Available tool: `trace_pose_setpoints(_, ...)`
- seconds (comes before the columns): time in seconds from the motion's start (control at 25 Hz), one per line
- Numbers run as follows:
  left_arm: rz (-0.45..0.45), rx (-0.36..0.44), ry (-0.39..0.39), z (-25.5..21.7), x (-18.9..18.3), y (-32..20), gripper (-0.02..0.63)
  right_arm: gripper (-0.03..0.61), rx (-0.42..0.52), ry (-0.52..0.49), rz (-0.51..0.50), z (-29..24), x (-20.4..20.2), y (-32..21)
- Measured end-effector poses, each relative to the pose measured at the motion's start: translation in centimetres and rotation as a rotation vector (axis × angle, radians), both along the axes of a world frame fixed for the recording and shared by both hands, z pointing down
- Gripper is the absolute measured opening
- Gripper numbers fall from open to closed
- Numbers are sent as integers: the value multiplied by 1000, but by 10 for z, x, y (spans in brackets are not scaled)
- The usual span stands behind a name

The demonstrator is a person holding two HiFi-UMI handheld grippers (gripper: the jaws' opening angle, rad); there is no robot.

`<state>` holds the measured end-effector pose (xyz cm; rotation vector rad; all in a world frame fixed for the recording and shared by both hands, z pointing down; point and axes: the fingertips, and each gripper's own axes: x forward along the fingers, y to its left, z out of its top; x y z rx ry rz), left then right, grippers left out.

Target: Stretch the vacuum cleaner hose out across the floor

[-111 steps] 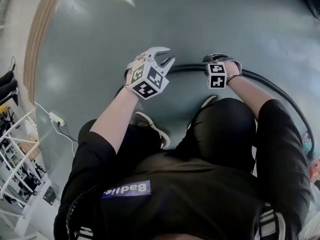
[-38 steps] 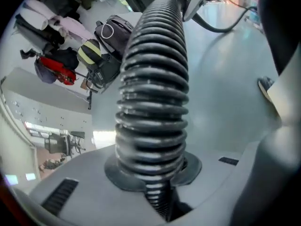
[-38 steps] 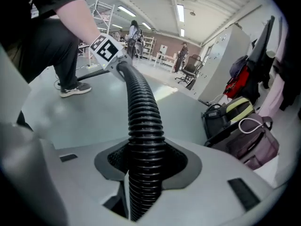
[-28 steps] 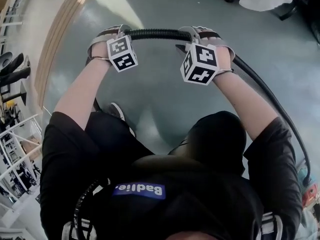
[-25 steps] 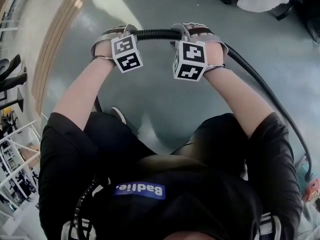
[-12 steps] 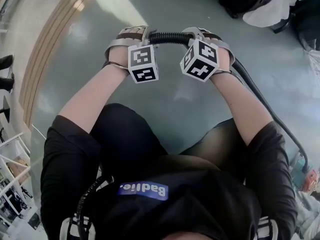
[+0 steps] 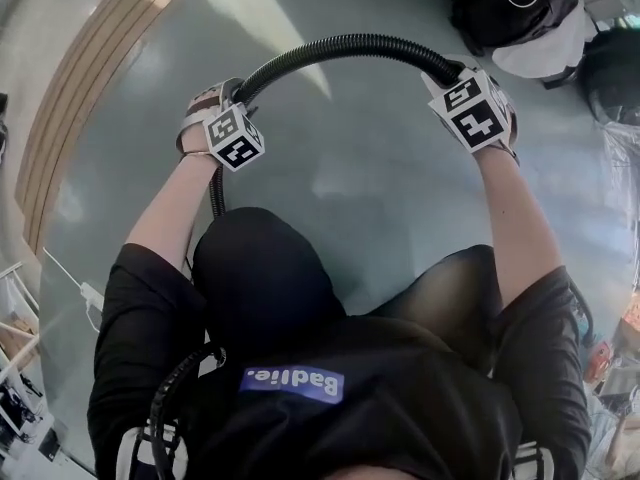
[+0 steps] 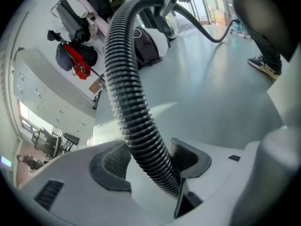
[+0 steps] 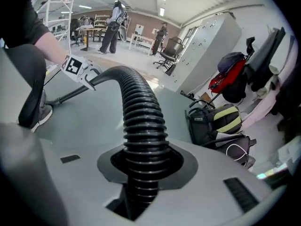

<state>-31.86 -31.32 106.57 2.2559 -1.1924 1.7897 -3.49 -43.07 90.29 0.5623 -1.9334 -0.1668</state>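
A black ribbed vacuum hose arcs above the grey floor between my two grippers. My left gripper holds its left end loosely. In the left gripper view its jaws are opening, and the hose runs between the pads of the left gripper with a gap on the left side. My right gripper is shut on the hose at the arc's right end. In the right gripper view the hose rises out of the closed right gripper and curves away to the left gripper.
Dark bags and a white cloth lie at the far right. A black and yellow backpack and hanging bags stand by lockers. A wooden strip edges the floor at left, with a white power strip. People stand far off.
My hands have moved apart: the right gripper swung right with the hose, which now bows in a wide arc. The left gripper dropped lower left and its jaws opened.
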Motion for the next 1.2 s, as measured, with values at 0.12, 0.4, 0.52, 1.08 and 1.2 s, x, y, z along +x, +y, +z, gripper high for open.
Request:
trace_pose_setpoints(0.12, -55, -13, 43, 11, -18, 1, 239, 106, -15, 75, -27, 17, 1, 1)
trace_pose_setpoints(0.4, 21, -56, -20, 8, -67, -32, 218, 138, -153, 153, -64, 78, -4, 27)
trace_pose_setpoints(0.52, 83, -93, -75, 11, -94, -51, 218, 247, -256, 70, 29, 84, -11, 39)
trace_pose_setpoints(1.08, 404, -127, -276, 59, -144, -140, 215, 284, -217, 75, 339, 41, 70, 133)
trace_pose_setpoints(1.2, 435, -175, -289, 84, -139, -147, 218, 284, -219, 101, 418, 34, 102, 157)
